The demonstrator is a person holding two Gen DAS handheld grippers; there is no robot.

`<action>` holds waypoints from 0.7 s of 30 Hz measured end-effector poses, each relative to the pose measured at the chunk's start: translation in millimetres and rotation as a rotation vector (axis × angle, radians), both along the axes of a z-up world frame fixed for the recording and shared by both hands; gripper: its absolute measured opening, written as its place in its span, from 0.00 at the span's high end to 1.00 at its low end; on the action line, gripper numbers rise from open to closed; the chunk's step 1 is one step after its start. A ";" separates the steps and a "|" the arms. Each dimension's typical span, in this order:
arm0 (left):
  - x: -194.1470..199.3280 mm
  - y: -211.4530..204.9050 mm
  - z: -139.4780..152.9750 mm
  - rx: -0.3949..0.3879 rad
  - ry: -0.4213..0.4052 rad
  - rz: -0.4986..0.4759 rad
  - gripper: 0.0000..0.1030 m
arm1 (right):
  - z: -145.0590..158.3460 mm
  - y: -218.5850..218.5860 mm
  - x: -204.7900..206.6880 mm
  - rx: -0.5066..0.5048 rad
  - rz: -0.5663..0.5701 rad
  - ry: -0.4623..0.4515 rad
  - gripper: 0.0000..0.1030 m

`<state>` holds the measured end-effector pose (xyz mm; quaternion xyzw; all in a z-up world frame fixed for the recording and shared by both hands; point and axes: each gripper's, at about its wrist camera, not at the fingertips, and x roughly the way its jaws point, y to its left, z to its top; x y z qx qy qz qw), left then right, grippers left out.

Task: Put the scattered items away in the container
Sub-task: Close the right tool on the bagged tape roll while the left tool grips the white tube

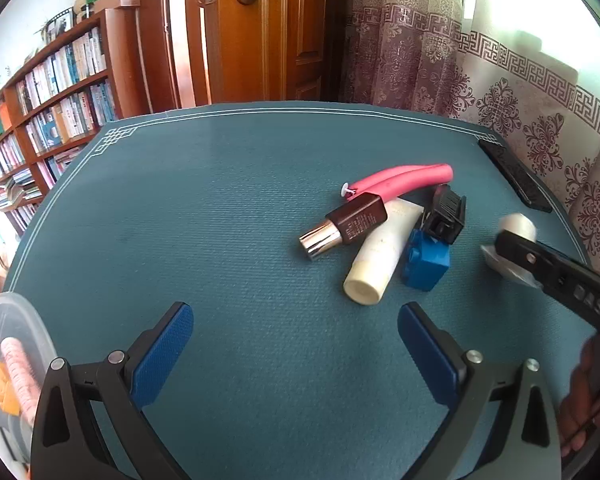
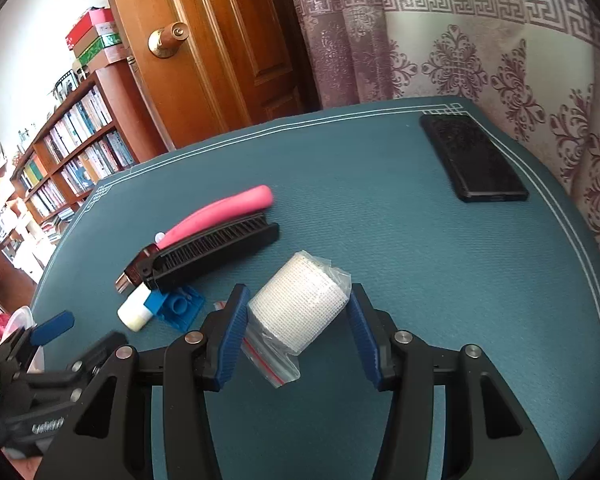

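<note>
1. Nearest to us on the right, our right gripper (image 2: 298, 320) has its jaws around a white gauze roll in a clear bag (image 2: 298, 306); the left pad touches the roll, the right pad sits at its edge, and we cannot tell whether the roll is lifted off the worktop (image 2: 380, 220).
2. Our left gripper (image 1: 294, 354) hangs with jaws wide apart and nothing between them, over a broad bare stretch of teal mat.
3. At the left edge of the left wrist view sits the clear container (image 1: 16, 344), with pink and orange things already inside; the right wrist view shows only a sliver of it.
4. Beyond the left jaws lies the cluster: a cream tube (image 1: 380, 256), a blue block (image 1: 426, 262), a brown lipstick (image 1: 346, 226), a black comb (image 1: 448, 212) and a pink curved item (image 1: 404, 180), all touching or overlapping.
5. Only the right wrist view shows the comb's (image 2: 216, 250) full toothed length.
6. Farthest, a black phone (image 2: 472, 158) lies near the worktop's right rear corner, well apart from the cluster, by the curtain (image 2: 480, 40).
</note>
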<state>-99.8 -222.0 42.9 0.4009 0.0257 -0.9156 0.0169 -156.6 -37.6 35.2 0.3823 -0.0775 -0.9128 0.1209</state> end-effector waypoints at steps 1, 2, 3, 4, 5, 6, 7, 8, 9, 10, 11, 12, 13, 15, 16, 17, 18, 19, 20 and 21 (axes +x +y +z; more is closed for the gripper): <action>-3.4 1.2 -1.1 0.003 -0.003 -0.003 0.00 | 0.8 1.7 3.9 0.002 -0.001 -0.001 0.49; -6.8 2.6 -1.9 0.008 -0.005 -0.007 0.00 | 1.5 3.8 7.3 0.001 0.000 -0.001 0.49; -9.8 4.2 -3.0 0.013 -0.006 -0.010 0.00 | 3.2 5.1 10.5 0.000 0.001 0.000 0.49; -12.6 5.7 -4.2 0.017 -0.006 -0.016 0.00 | 4.5 5.9 14.7 -0.005 0.001 0.001 0.49; -15.4 7.6 -5.5 0.019 -0.007 -0.025 0.00 | 6.2 6.6 19.3 -0.010 0.002 0.002 0.49; -18.3 9.7 -6.7 0.019 -0.010 -0.032 0.00 | 7.2 7.0 23.8 -0.016 0.004 0.003 0.49; -21.1 11.8 -8.3 0.017 -0.014 -0.040 0.01 | 8.3 7.4 28.4 -0.020 0.004 0.008 0.49; -23.1 13.4 -9.4 0.017 -0.019 -0.048 0.02 | 9.1 7.4 33.7 -0.025 0.004 0.013 0.49; -25.4 14.9 -9.8 0.018 -0.023 -0.054 0.04 | 9.4 6.9 38.6 -0.028 0.004 0.016 0.49; -27.1 15.9 -9.3 0.022 -0.021 -0.060 0.04 | 9.3 6.6 41.9 -0.033 0.005 0.017 0.49; -27.9 16.6 -8.3 0.024 -0.015 -0.064 0.04 | 8.7 6.4 47.5 -0.038 0.003 0.019 0.49; -29.0 18.1 -7.3 0.022 -0.007 -0.067 0.04 | 7.9 6.3 52.3 -0.042 0.001 0.020 0.49; -30.5 19.6 -6.6 0.022 -0.003 -0.075 0.05 | 6.6 6.6 57.0 -0.045 -0.002 0.021 0.49; -34.8 21.6 -6.4 0.028 -0.004 -0.099 0.09 | 4.0 6.8 65.5 -0.049 -0.008 0.021 0.49; -37.6 22.5 -7.3 0.034 -0.010 -0.112 0.20 | 2.6 7.4 68.2 -0.050 -0.010 0.021 0.49; -39.5 23.5 -7.5 0.027 -0.011 -0.113 0.23 | 1.4 8.0 69.7 -0.049 -0.014 0.021 0.49; -41.1 24.9 -6.6 0.012 -0.007 -0.110 0.27 | 0.2 8.9 70.3 -0.047 -0.019 0.022 0.49; -42.5 25.5 -6.2 0.014 -0.007 -0.117 0.34 | -0.9 9.8 70.3 -0.046 -0.024 0.021 0.49; -43.0 26.0 -5.8 0.018 -0.005 -0.123 0.36 | -2.0 11.1 69.7 -0.049 -0.027 0.019 0.49; -43.0 26.6 -5.6 0.020 -0.004 -0.131 0.40 | -3.0 12.6 68.9 -0.055 -0.030 0.017 0.49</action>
